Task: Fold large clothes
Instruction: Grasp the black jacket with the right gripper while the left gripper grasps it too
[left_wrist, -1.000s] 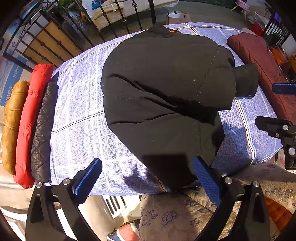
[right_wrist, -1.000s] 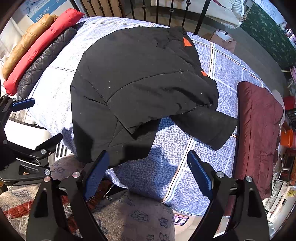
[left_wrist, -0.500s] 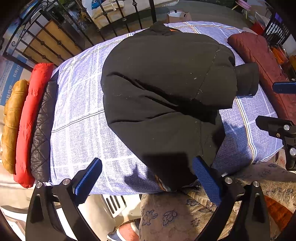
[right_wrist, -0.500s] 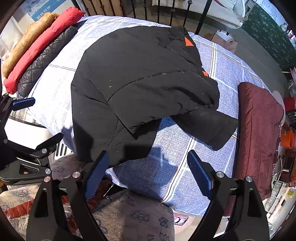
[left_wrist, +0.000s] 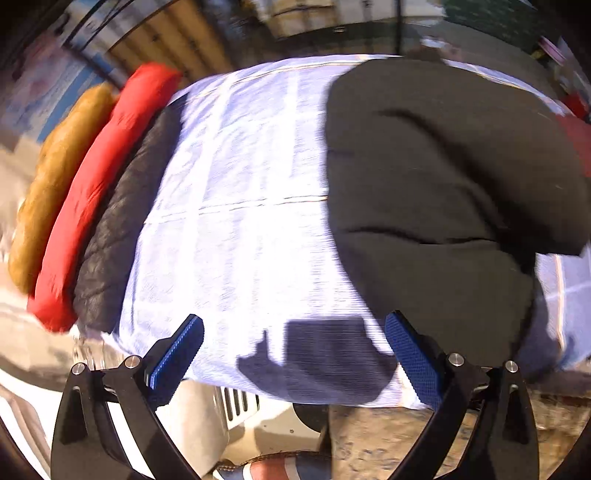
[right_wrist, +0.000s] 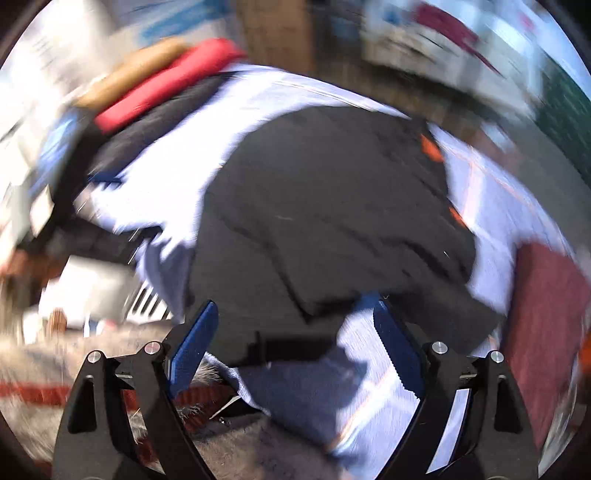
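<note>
The black jacket (left_wrist: 436, 192) is lying spread over the checked sheet (left_wrist: 240, 229) on the bed. Its near hem is sitting ahead of the right gripper (right_wrist: 295, 347), whose jaws are gaping wide and empty. The left gripper (left_wrist: 293, 354), equally spread, is hovering over bare sheet with the jacket off to its right.

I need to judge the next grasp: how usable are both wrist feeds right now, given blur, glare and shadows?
Left wrist view: moderate motion blur, the blue checked sheet blown out by sunlight, a hard tool shadow at its near edge; the black jacket still reads. Right wrist view: heavy smear, the background and left side unreadable, jacket edges soft; only the open right tool is sharp.
</note>
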